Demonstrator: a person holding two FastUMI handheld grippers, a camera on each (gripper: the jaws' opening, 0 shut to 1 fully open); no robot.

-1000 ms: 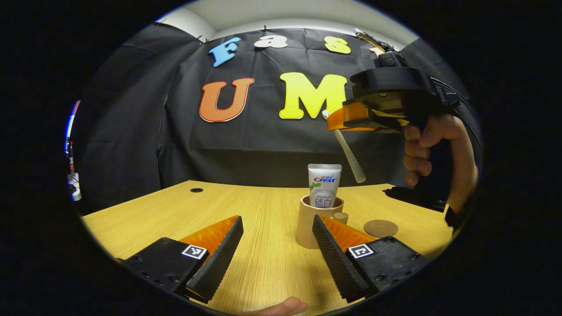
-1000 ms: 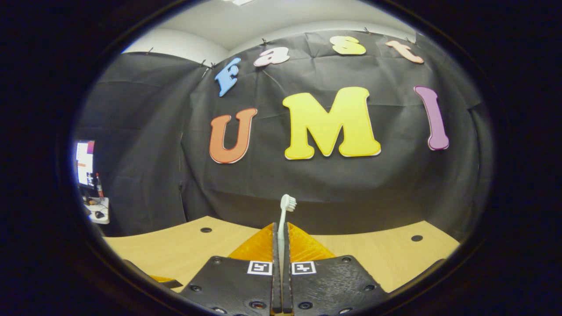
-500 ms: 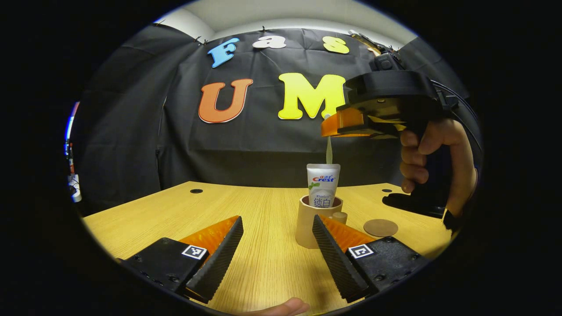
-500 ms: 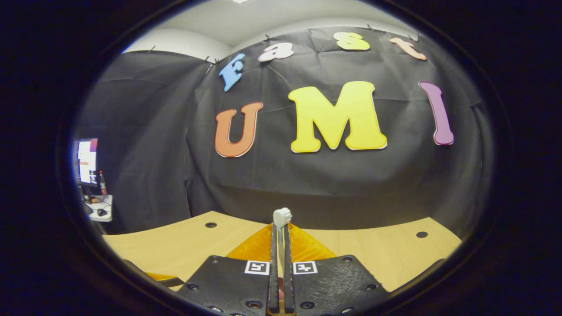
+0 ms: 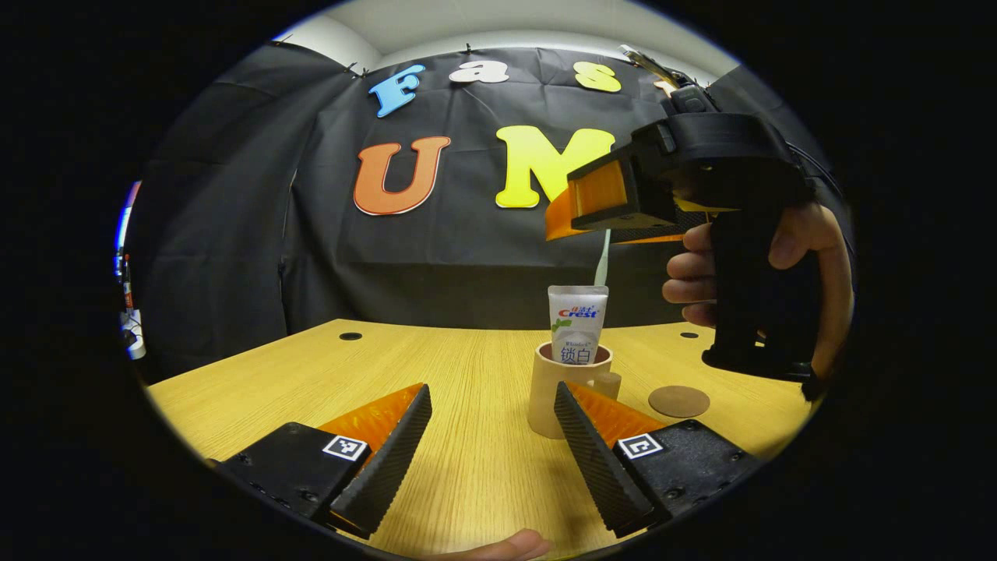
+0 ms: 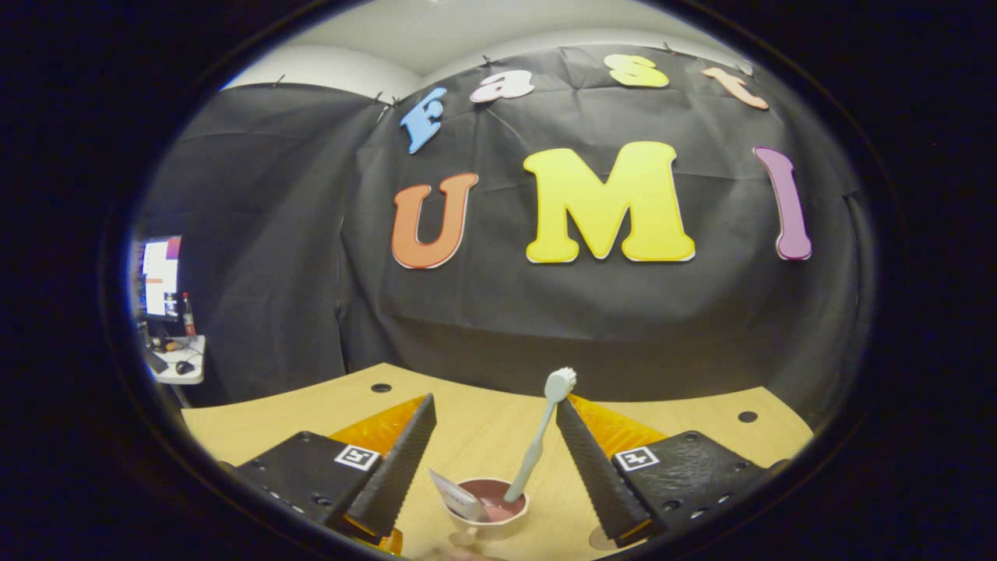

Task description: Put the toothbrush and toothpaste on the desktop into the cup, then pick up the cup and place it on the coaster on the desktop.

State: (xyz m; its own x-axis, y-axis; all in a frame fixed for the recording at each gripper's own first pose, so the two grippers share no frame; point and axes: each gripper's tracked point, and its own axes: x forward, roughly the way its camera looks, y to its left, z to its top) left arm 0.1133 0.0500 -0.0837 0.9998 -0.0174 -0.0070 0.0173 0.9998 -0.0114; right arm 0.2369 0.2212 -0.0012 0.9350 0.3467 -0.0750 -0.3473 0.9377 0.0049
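Wood coaster point(image 5: 678, 401) by cup point(image 5: 567, 389), left gripper view.

We see bare desktop point(image 5: 436, 366) open to the left of the cup point(image 5: 554, 393), while the right gripper point(image 5: 615, 202) hangs just above its mouth, where toothpaste point(image 5: 577, 323) and toothbrush point(image 6: 539, 436) stand, and the coaster point(image 5: 678, 401) lies free at right.

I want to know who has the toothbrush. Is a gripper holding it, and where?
No, nothing is held. The right gripper is open, and the toothbrush stands in the cup. The left gripper is open too.
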